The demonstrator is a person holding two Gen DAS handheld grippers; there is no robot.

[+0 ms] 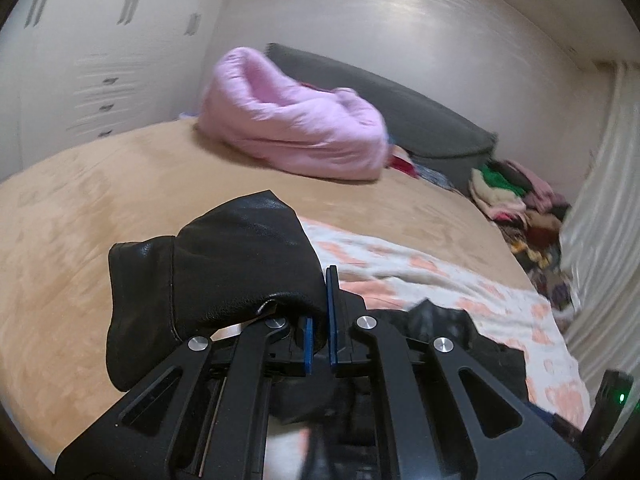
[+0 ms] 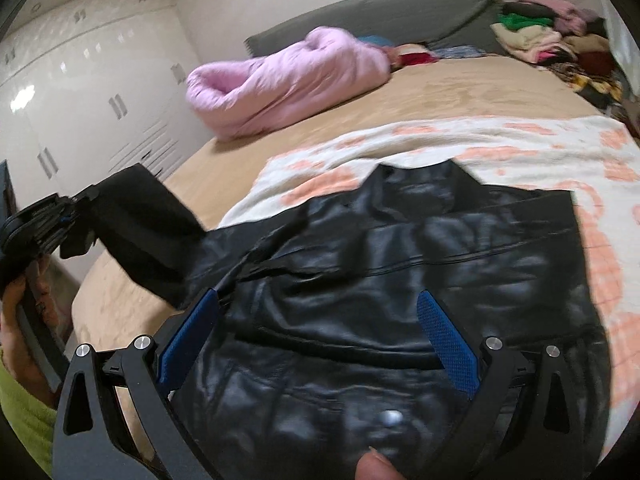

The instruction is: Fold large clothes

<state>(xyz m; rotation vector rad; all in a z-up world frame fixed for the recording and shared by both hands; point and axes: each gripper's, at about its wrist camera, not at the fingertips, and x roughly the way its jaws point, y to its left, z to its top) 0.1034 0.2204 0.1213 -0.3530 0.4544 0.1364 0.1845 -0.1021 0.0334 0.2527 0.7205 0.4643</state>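
Observation:
A black leather jacket [image 2: 400, 264] lies spread on a white and peach patterned blanket [image 2: 520, 140] on the bed. My left gripper [image 1: 320, 312] is shut on the jacket's sleeve cuff [image 1: 224, 264] and holds it lifted above the bed. It also shows in the right wrist view [image 2: 68, 216], at the far left, with the sleeve [image 2: 148, 224] stretched out to it. My right gripper [image 2: 320, 316] is open and empty, its blue pads [image 2: 448, 344] spread above the jacket's body.
The bed has a tan cover [image 1: 100, 208]. A bundled pink duvet [image 1: 296, 124] lies near the grey headboard [image 1: 420, 120]. A pile of mixed clothes [image 1: 516, 196] sits at the far right corner by a curtain [image 1: 600, 220]. White wardrobes [image 2: 80, 92] stand at the left.

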